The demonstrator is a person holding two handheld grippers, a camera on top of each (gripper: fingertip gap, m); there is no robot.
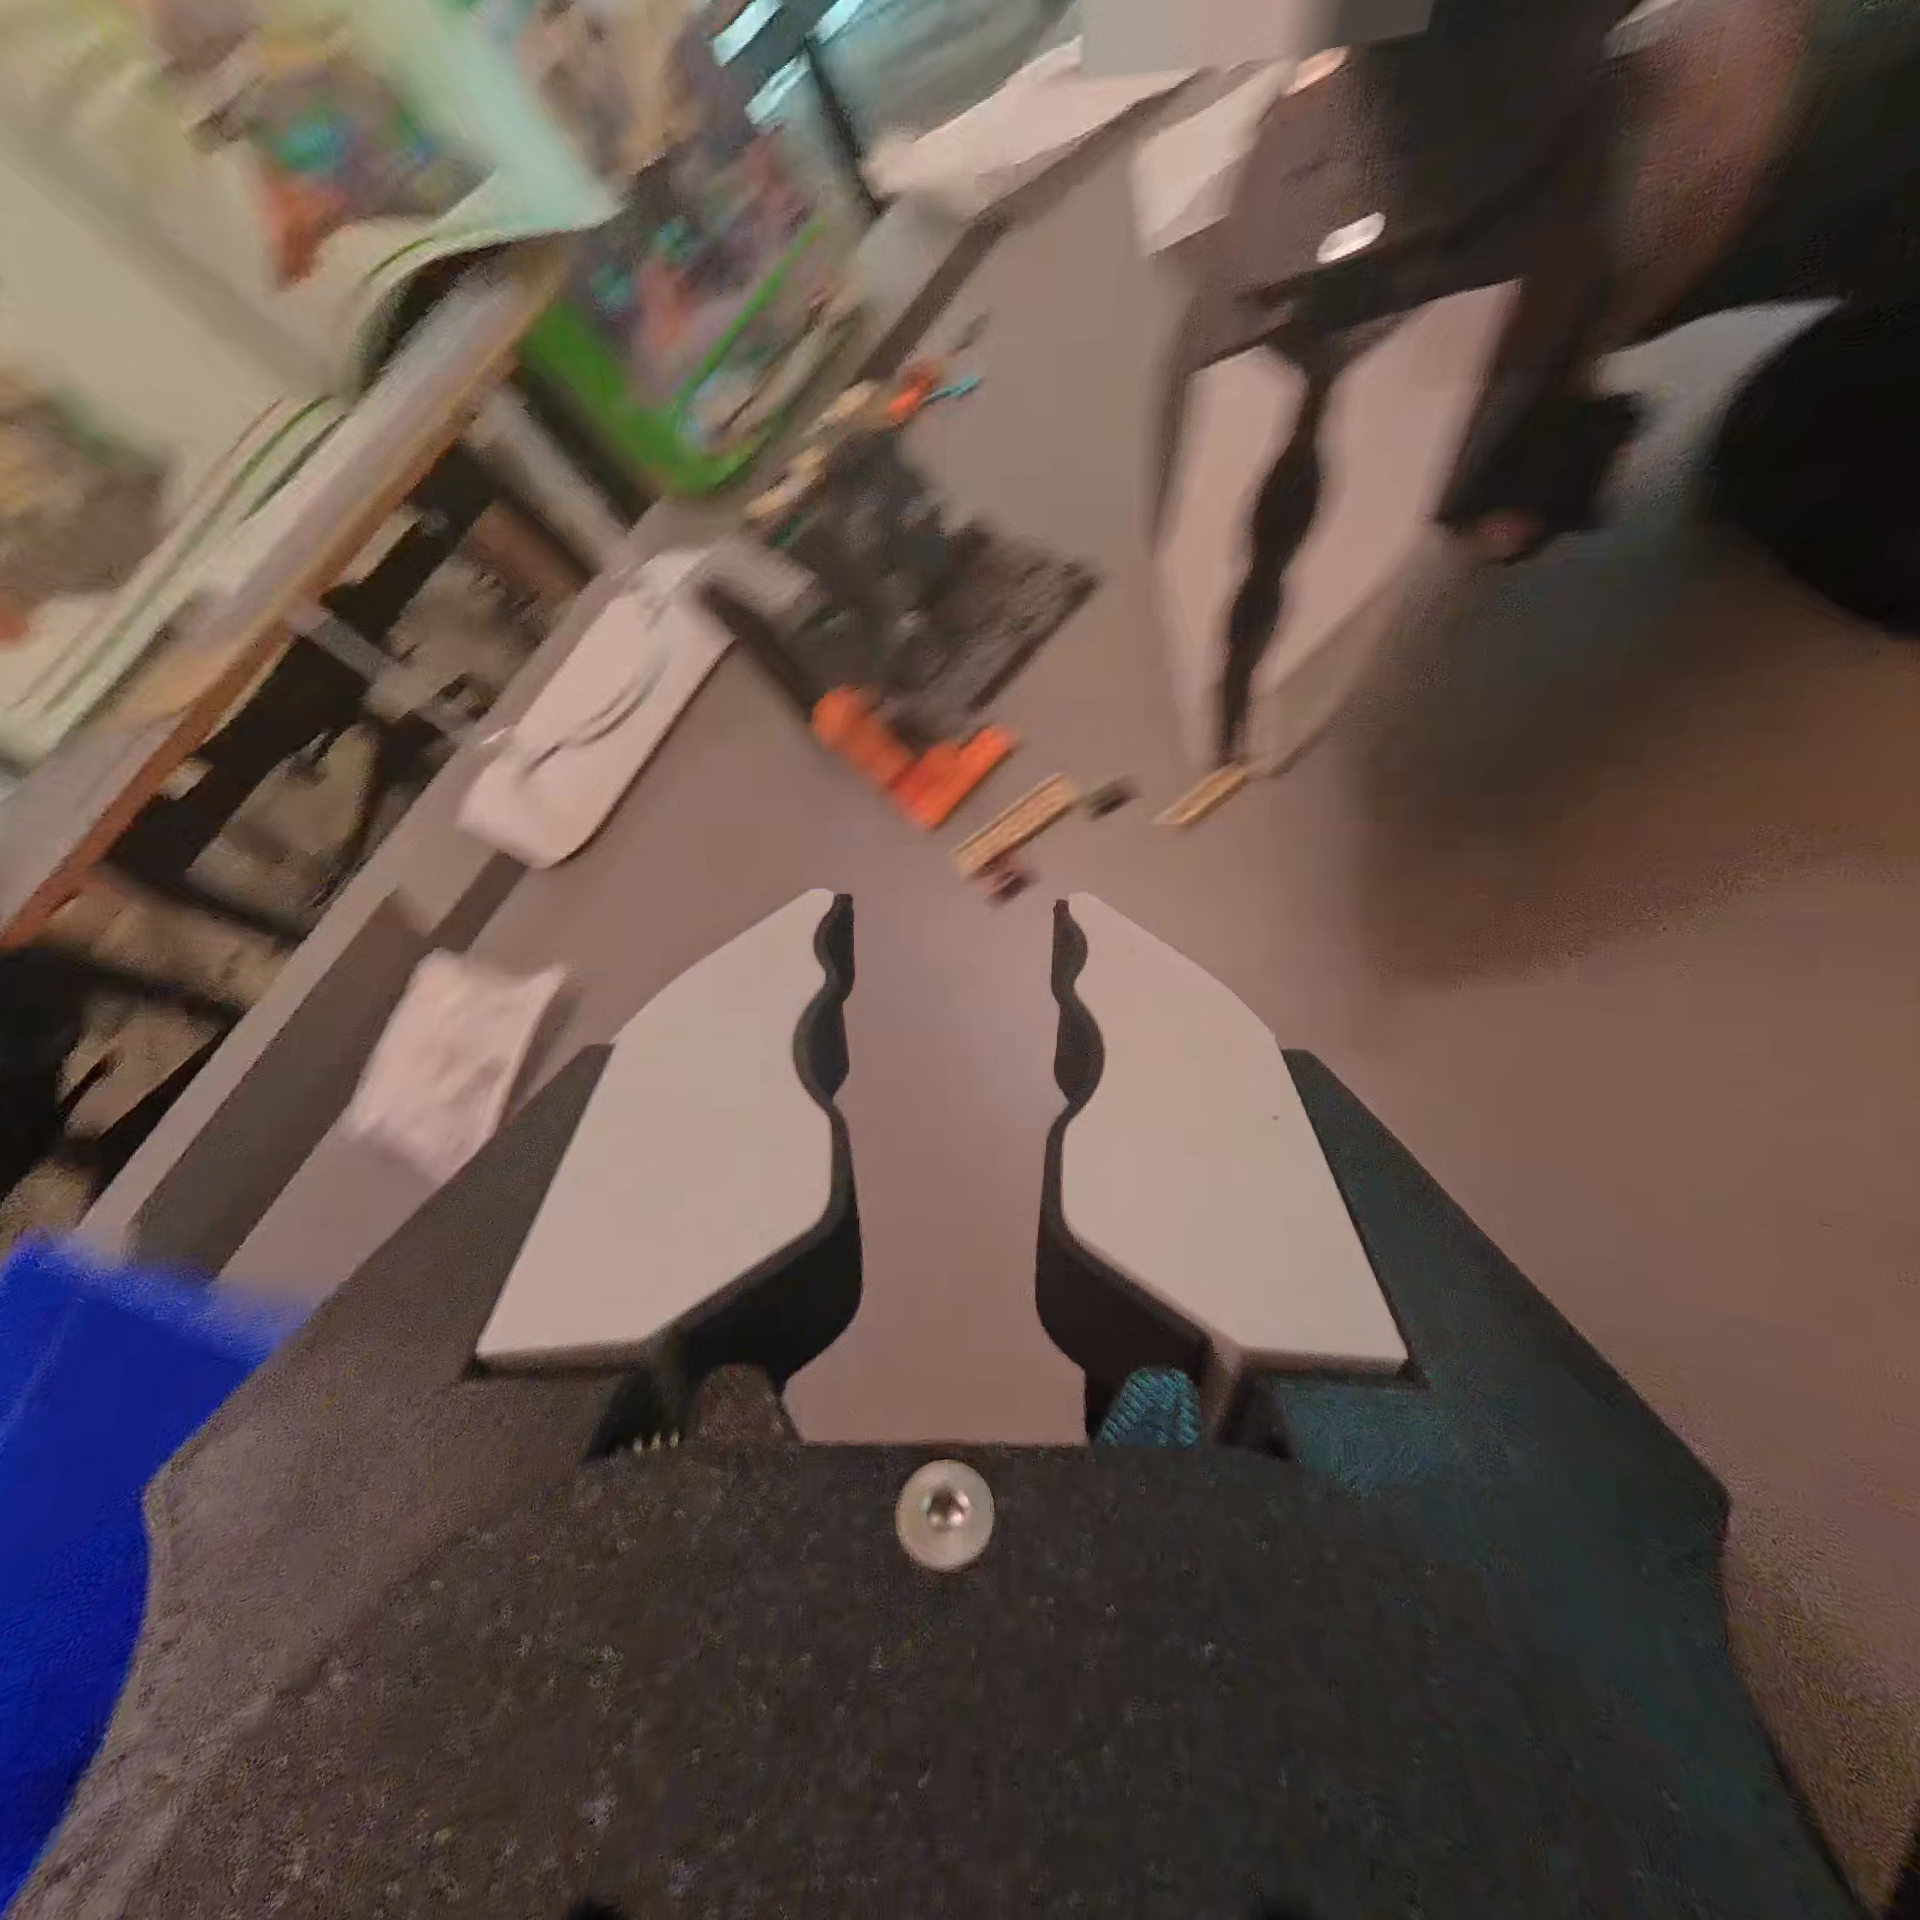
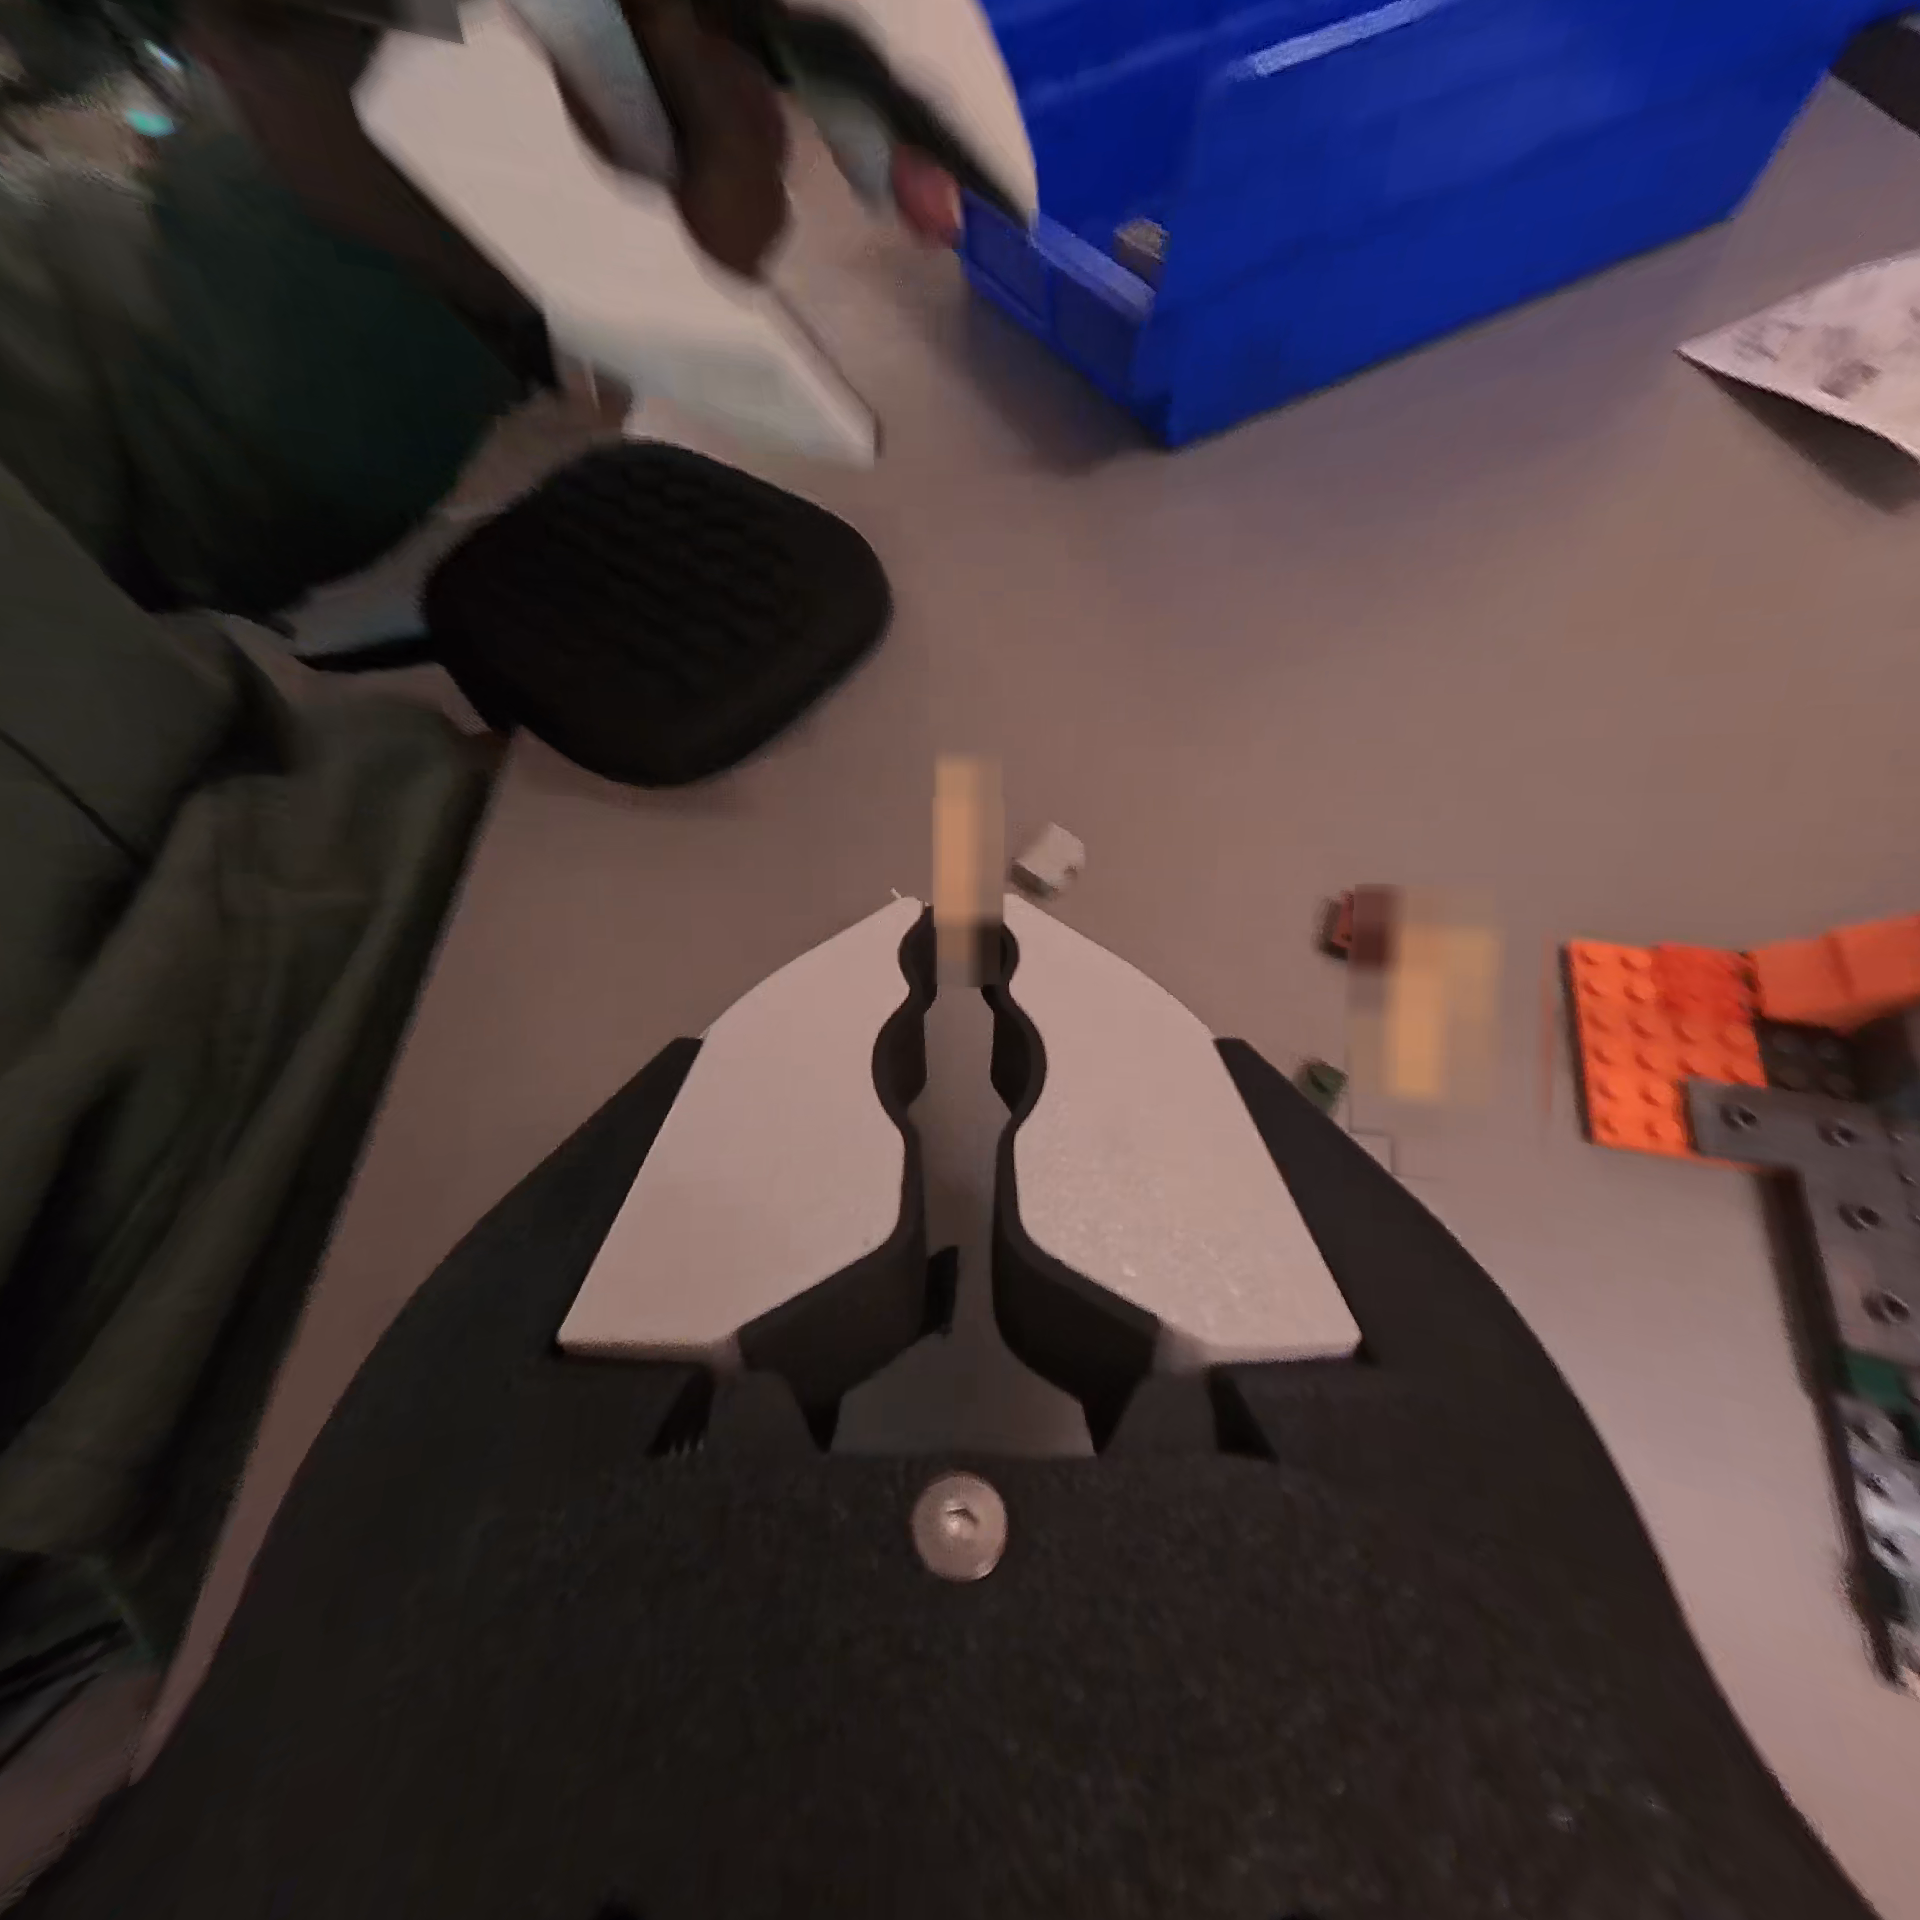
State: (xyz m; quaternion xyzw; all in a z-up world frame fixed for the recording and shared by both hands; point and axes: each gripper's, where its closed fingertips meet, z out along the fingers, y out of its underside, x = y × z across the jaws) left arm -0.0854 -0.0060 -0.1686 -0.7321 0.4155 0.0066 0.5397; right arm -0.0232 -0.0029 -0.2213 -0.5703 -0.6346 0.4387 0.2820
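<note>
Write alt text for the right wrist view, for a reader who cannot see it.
The right gripper pinches a thin tan strip at its fingertips above a grey table. A small white block lies just beyond, orange studded plates to the right, a blue bin behind, a black pad left.

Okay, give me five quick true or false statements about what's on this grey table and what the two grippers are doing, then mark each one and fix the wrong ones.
1. The left gripper has its jaws apart with only bare table between them. True.
2. The right gripper is wide open. False: its jaws stand close together on a thin tan piece.
3. A blue bin stands on the table. True.
4. The studded plate is green. False: it is orange.
5. A small white block lies beside the right gripper's tips. True.
</note>
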